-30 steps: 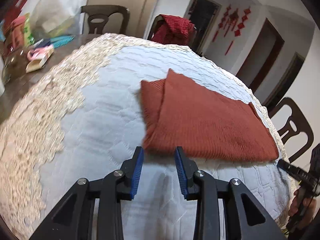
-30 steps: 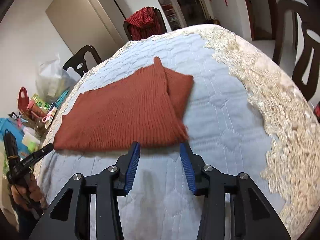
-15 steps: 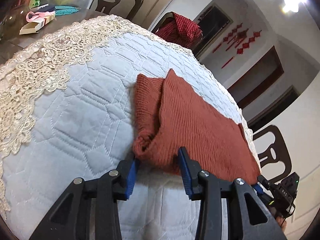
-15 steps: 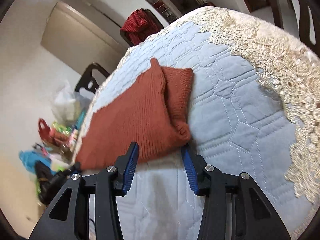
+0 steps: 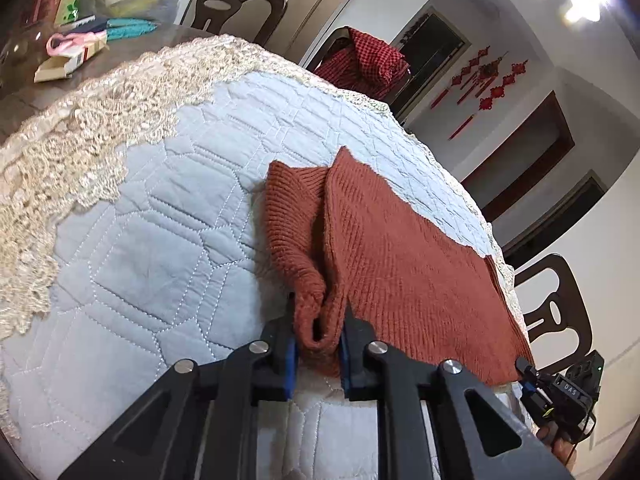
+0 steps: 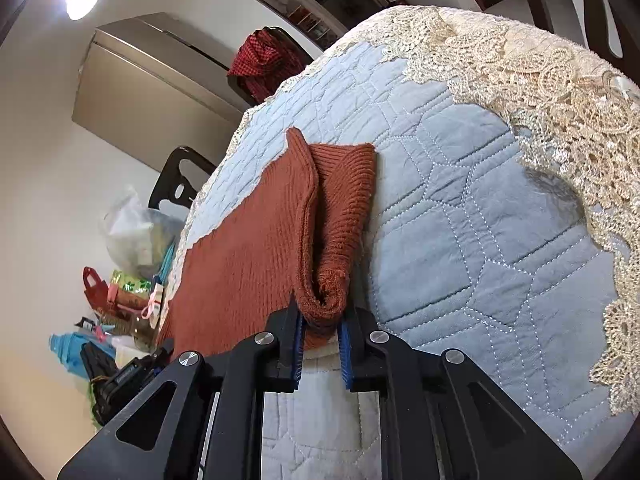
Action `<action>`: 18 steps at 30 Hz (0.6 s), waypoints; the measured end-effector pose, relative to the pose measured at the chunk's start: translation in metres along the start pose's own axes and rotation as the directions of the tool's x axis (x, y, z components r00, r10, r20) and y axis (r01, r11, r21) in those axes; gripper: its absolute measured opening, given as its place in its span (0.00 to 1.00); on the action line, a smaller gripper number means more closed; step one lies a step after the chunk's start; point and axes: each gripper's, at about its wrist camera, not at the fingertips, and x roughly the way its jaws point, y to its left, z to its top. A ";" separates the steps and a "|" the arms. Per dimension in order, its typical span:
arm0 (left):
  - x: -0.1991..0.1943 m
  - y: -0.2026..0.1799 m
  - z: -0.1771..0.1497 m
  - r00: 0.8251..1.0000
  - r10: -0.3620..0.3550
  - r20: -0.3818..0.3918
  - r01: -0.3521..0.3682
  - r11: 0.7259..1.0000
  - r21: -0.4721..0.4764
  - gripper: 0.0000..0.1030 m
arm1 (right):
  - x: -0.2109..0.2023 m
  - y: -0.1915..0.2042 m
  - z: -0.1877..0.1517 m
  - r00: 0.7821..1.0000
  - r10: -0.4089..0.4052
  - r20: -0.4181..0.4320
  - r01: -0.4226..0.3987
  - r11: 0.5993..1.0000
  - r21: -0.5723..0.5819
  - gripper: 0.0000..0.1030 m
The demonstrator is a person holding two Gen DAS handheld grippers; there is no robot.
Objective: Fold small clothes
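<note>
A rust-red knitted garment (image 5: pixel 400 264) lies folded on a pale blue quilted cloth (image 5: pixel 160 248). My left gripper (image 5: pixel 318 340) is shut on the garment's near left corner, which bunches up between the blue pads. My right gripper (image 6: pixel 322 332) is shut on the garment's (image 6: pixel 248 264) near right corner, which also bunches between its pads. The right gripper also shows in the left wrist view (image 5: pixel 560 392) at the garment's far end. The left gripper shows in the right wrist view (image 6: pixel 128 368) at the lower left.
The quilted cloth has a cream lace border (image 5: pixel 80 128) (image 6: pixel 560 92). Dark chairs (image 5: pixel 236 4) (image 5: pixel 556 312) stand around the table; one holds a red checked cloth (image 5: pixel 364 60). Small boxes and bags (image 5: pixel 76 52) (image 6: pixel 132 280) clutter the table's far side.
Both grippers have moved forward onto the garment's near corners and closed on them. The corners now bunch between the pads.
</note>
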 end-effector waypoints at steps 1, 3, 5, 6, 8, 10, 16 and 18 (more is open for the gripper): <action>-0.005 -0.001 0.001 1.000 -0.007 0.007 0.007 1.000 0.004 0.16 | -0.003 0.001 0.000 1.000 0.004 0.003 -0.004 1.000 -0.003 0.13; -0.015 -0.003 0.001 1.000 -0.025 0.018 0.025 1.000 0.014 0.16 | -0.012 0.005 -0.001 1.000 0.022 0.007 -0.022 1.000 -0.009 0.13; -0.028 -0.004 -0.002 0.999 -0.035 0.025 0.034 0.999 0.034 0.16 | -0.019 0.008 -0.002 0.999 0.034 0.004 -0.034 0.999 -0.020 0.13; -0.034 -0.004 -0.005 0.999 -0.039 0.022 0.038 0.999 0.040 0.16 | -0.024 0.011 -0.005 0.999 0.033 0.001 -0.033 0.999 -0.031 0.13; -0.043 -0.001 -0.010 0.999 -0.041 0.010 0.040 0.998 0.040 0.16 | -0.032 0.013 -0.010 0.999 0.036 -0.013 -0.036 0.998 -0.044 0.13; -0.052 0.004 -0.018 0.999 -0.042 -0.008 0.043 0.999 0.033 0.16 | -0.041 0.012 -0.016 0.999 0.027 -0.023 -0.028 0.999 -0.046 0.13; -0.069 0.011 -0.051 0.998 -0.022 -0.060 0.024 0.999 0.023 0.16 | -0.059 0.002 -0.037 0.998 0.006 -0.070 -0.007 1.000 -0.016 0.13; -0.065 0.017 -0.060 0.996 -0.020 -0.086 0.021 1.000 0.007 0.16 | -0.061 -0.005 -0.044 0.996 -0.007 -0.084 0.007 1.000 -0.006 0.13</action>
